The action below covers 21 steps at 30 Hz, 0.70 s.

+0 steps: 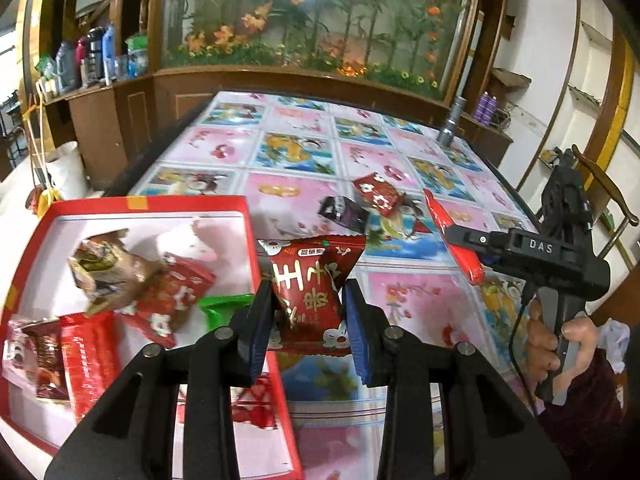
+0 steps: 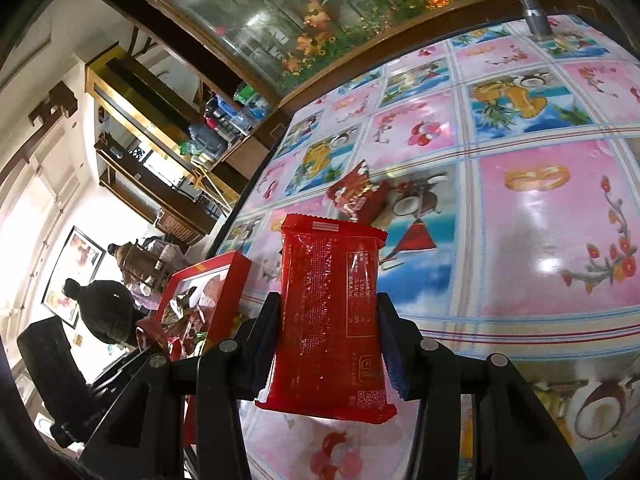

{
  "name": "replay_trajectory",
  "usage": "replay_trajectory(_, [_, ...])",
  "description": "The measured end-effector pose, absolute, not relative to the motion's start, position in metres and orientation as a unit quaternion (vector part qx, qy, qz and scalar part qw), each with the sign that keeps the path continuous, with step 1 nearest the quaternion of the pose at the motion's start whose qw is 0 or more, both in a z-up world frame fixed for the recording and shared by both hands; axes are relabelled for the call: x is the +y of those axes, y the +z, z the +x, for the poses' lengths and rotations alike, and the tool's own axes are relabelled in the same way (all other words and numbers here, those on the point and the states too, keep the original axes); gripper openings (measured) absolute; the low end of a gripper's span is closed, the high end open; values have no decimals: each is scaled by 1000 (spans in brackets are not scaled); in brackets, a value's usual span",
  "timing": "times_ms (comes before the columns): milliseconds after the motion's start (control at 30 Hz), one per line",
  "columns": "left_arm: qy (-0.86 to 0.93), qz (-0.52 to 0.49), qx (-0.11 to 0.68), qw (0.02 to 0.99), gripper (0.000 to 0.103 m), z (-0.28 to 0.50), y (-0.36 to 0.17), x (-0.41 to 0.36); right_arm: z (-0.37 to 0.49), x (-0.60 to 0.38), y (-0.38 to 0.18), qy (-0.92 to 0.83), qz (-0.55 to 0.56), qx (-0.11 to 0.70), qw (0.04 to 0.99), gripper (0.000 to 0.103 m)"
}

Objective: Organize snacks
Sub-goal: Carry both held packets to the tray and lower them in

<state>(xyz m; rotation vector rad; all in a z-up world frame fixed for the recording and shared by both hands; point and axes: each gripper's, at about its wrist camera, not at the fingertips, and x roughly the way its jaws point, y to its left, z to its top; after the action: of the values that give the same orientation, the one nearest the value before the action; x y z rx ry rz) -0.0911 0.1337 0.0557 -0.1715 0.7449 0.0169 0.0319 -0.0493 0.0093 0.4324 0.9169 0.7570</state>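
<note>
The red box [image 1: 136, 204] sits just to the left of the left gripper's [image 1: 306, 320] fingers. Its lid is off. Inside it lie a brown crinkly packet [image 1: 106, 268], a red packet with white flowers [image 1: 172, 300], a green packet [image 1: 224, 308] right beside the left finger, a long red bar [image 1: 90, 356] and a dark red packet [image 1: 38, 360] at the near left corner. The packets lean on each other in a loose pile.

The left gripper's fingers are clamped on a dark red flower snack [image 1: 312, 292]. The snack stands up between the two fingers, above the table [image 1: 304, 148] and next to the box's right wall. Its wide crimped end points up and away from the fingers.

The right gripper [image 2: 328, 340] has its fingers clamped on a long red snack bar [image 2: 330, 316]. The bar's long side runs straight out along the fingers. Its far crimped end points away over the table, and its near end hangs below the fingers.

Past the fingers of both grippers, two more packets lie on the table: a red flower packet [image 1: 376, 194] and a black packet [image 1: 342, 212] beside it. In the right wrist view the red box shows low to the left of the fingers.
</note>
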Motion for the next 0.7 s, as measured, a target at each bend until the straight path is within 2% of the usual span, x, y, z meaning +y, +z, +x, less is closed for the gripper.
replay_trajectory(700, [61, -91, 337, 935, 32, -120, 63, 178, 0, 32, 23, 434, 184, 408, 782, 46])
